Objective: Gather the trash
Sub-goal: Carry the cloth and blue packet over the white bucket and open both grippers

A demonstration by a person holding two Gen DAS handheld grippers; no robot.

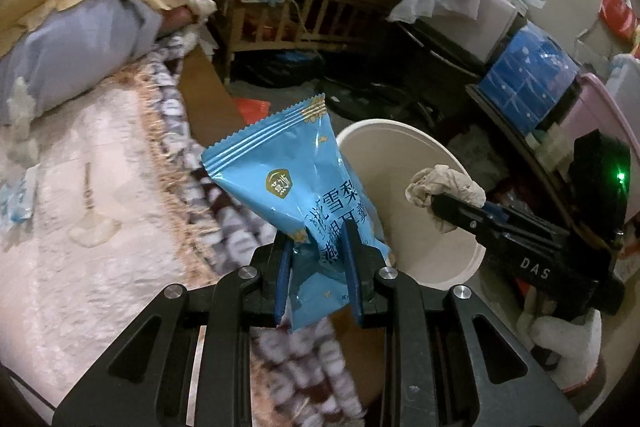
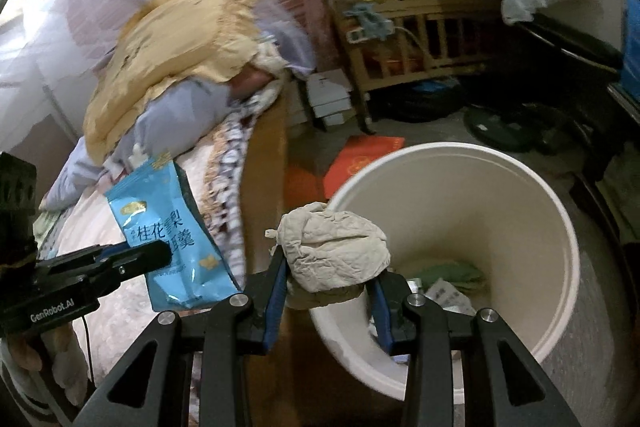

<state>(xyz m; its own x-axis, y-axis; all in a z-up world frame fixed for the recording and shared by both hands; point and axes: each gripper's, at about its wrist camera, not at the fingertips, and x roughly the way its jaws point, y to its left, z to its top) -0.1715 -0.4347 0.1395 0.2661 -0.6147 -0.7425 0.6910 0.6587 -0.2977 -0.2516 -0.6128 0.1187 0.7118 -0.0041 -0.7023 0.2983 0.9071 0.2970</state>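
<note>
The left gripper (image 1: 316, 259) had its jaws clamped on the lower end of a glossy blue foil snack wrapper with printed characters (image 1: 288, 179), which stood upright at lower centre of the left wrist view, just left of a round cream plastic bin (image 1: 400, 147). The right gripper (image 2: 332, 287) had its jaws clamped on a crumpled beige paper wad (image 2: 332, 251), held at the near left rim of the bin at lower centre of the right wrist view. Paper scraps (image 2: 448, 297) lay at the bin bottom. A bed with a pale quilt (image 1: 100, 207) filled the left of the left wrist view.
</note>
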